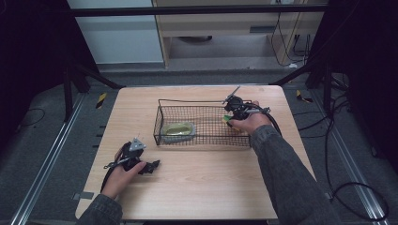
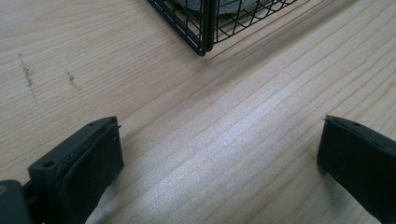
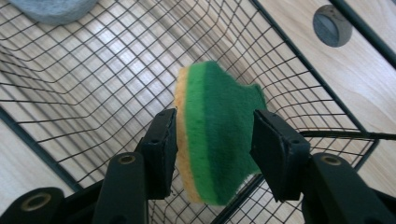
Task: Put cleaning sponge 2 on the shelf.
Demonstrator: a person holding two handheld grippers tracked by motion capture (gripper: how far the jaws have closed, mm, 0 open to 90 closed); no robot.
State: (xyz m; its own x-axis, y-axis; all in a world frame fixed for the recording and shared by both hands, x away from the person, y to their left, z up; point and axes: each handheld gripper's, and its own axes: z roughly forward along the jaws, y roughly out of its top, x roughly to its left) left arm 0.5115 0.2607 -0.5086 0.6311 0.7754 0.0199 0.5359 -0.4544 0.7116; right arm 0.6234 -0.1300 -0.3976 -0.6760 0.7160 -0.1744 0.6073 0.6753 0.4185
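A sponge with a green scouring face and a yellow back is clamped upright between my right gripper's pads. It hangs over the right end of a black wire basket. In the high view the right gripper and the sponge sit just inside the basket's right end. My left gripper rests low over the table near its front left, jaws wide apart. The left gripper view has nothing but bare wood between the left gripper's fingers, with the basket's corner a short way ahead.
A pale greenish-grey dish lies in the basket's left half, and its grey edge shows in the right gripper view. A round grey plug sits in the wooden table beyond the basket. Cables trail off the table's right side.
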